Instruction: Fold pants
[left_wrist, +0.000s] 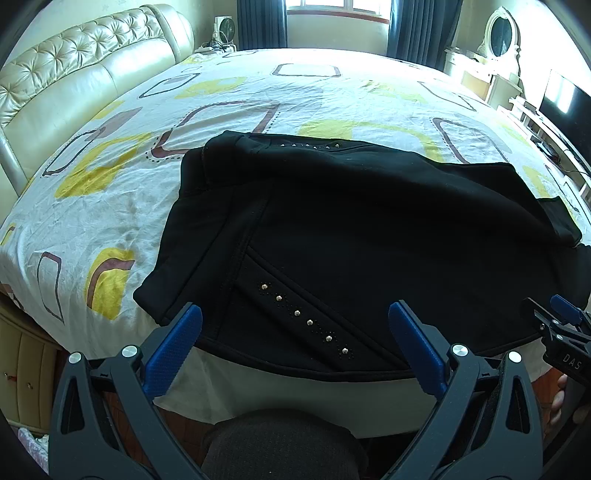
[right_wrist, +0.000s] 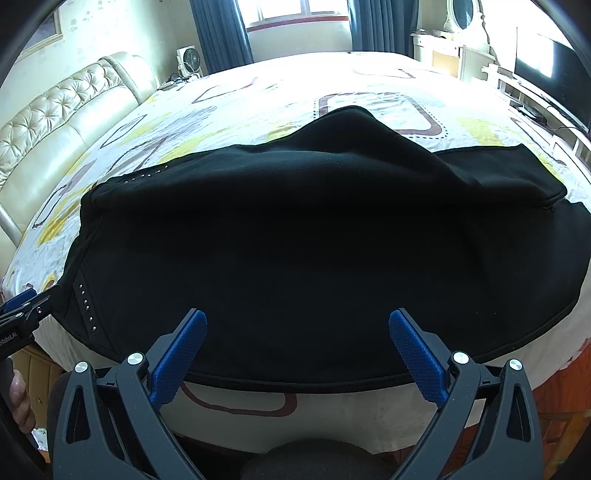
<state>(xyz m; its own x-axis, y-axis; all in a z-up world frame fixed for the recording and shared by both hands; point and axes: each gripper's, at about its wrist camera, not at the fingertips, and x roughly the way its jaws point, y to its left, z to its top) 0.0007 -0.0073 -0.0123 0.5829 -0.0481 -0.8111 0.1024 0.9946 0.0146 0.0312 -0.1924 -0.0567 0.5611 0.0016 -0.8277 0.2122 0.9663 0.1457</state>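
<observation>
Black pants (left_wrist: 369, 236) with a row of small metal studs (left_wrist: 303, 317) lie folded over on the bed near its front edge; in the right wrist view the pants (right_wrist: 295, 243) fill the middle. My left gripper (left_wrist: 295, 317) hangs open just over the hem, nothing between its blue pads (left_wrist: 173, 350). My right gripper (right_wrist: 297, 325) is open too, above the near edge of the pants. Each view shows the other gripper at its side: the right gripper (left_wrist: 557, 325) at the right edge, the left gripper (right_wrist: 22, 306) at the left edge.
A bed with a white sheet (left_wrist: 110, 206) printed in yellow and brown shapes, a padded cream headboard (left_wrist: 74, 81) on the left. A dresser with an oval mirror (left_wrist: 498, 33) and a TV (left_wrist: 565, 107) stand on the right. A window with dark curtains (left_wrist: 258, 22) is at the back.
</observation>
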